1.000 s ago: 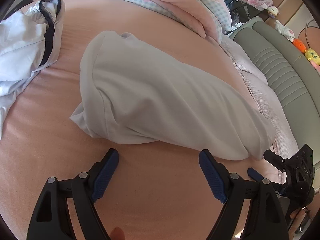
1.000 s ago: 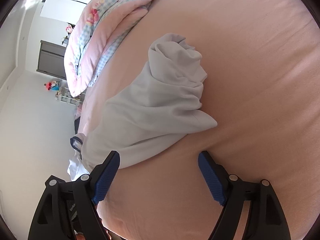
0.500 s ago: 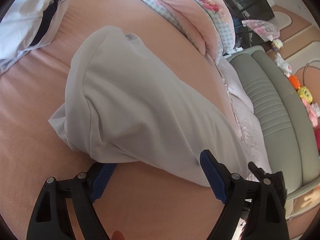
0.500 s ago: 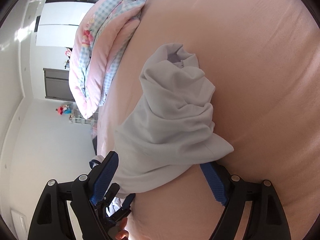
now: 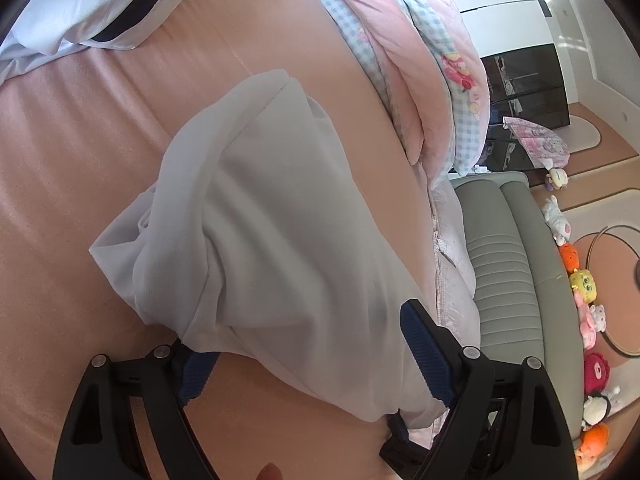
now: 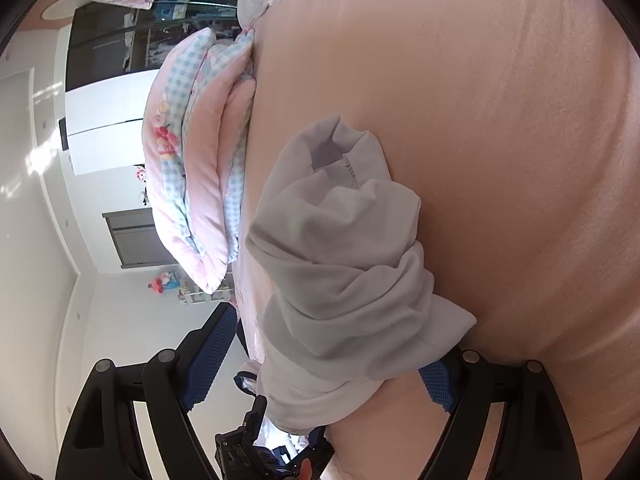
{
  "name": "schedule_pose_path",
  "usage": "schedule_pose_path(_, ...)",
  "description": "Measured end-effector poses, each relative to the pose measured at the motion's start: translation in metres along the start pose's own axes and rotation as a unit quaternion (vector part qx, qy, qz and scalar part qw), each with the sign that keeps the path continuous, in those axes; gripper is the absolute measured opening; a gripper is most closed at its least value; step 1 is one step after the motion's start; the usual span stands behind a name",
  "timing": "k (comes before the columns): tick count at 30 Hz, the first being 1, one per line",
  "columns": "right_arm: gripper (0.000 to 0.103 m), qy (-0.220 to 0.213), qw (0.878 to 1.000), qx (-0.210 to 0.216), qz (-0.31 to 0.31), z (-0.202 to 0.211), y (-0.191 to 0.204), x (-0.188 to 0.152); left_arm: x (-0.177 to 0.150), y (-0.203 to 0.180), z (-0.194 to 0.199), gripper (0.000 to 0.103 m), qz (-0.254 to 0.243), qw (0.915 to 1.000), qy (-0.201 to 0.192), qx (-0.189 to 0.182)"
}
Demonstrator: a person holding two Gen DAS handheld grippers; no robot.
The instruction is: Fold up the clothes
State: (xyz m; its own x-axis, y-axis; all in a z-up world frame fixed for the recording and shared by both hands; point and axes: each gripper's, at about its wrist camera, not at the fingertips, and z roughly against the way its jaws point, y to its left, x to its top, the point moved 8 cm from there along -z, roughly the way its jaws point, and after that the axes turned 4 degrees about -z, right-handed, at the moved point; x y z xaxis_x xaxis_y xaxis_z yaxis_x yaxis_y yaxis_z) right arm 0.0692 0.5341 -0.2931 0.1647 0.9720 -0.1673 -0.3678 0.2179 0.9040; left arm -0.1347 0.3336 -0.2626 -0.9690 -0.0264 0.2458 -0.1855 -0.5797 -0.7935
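Note:
A pale grey-white garment [image 5: 280, 220] lies bunched in a long roll on the pink bed sheet [image 5: 72, 200]. My left gripper [image 5: 310, 364] is open and wide at the roll's near edge. Its left fingertip [image 5: 196, 376] is partly tucked under the cloth and its right one rests against the cloth. In the right wrist view the garment's crumpled end [image 6: 344, 264] shows its open hem. My right gripper [image 6: 320, 372] is open around that end, with cloth hanging between the pads and covering part of the right one. Neither pair of pads presses the cloth.
A white and navy garment [image 5: 80, 12] lies at the far left of the bed. A folded pink checked duvet [image 5: 420, 60] sits along the far side. Beyond the bed edge stand a grey-green padded bench [image 5: 512, 280] and several plush toys [image 5: 584, 284].
Both grippers have rolled and come forward and down to the garment. Its edge lay ahead of the fingertips a second ago and now lies between them.

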Motion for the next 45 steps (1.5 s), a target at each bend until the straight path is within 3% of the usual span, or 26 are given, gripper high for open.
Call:
schedule_pose_path(7,0.084,-0.024,0.991,0.043,-0.125,0.009,-0.012,0.000,0.015,0.010,-0.014,0.087,0.089,0.9953,0.017,-0.033)
schedule_pose_path(13,0.084,-0.031,0.988,0.006,-0.152,0.018,-0.022,-0.020,0.015,0.009,-0.017,0.085,0.093,0.9954,0.016,-0.017)
schedule_pose_path(15,0.084,-0.024,0.988,-0.004,-0.151,0.016,-0.025,-0.028,0.013,0.015,-0.016,0.065,0.103,0.9946,0.013,-0.003)
schedule_pose_path(21,0.084,-0.039,0.993,-0.032,-0.110,0.003,-0.021,-0.029,0.009,0.027,-0.012,0.047,0.117,0.9930,0.013,-0.009)
schedule_pose_path(30,0.084,-0.057,0.995,-0.047,-0.059,-0.018,-0.007,-0.017,0.005,0.029,-0.011,0.040,0.103,0.9947,0.008,-0.001)
schedule_pose_path(36,0.084,-0.051,0.996,-0.038,-0.058,-0.025,-0.004,-0.010,0.006,0.028,-0.013,0.039,0.095,0.9954,0.011,0.006)
schedule_pose_path(45,0.084,-0.053,0.997,-0.057,-0.009,-0.029,-0.001,-0.013,0.006,0.026,-0.016,0.039,0.084,0.9962,0.012,0.018)
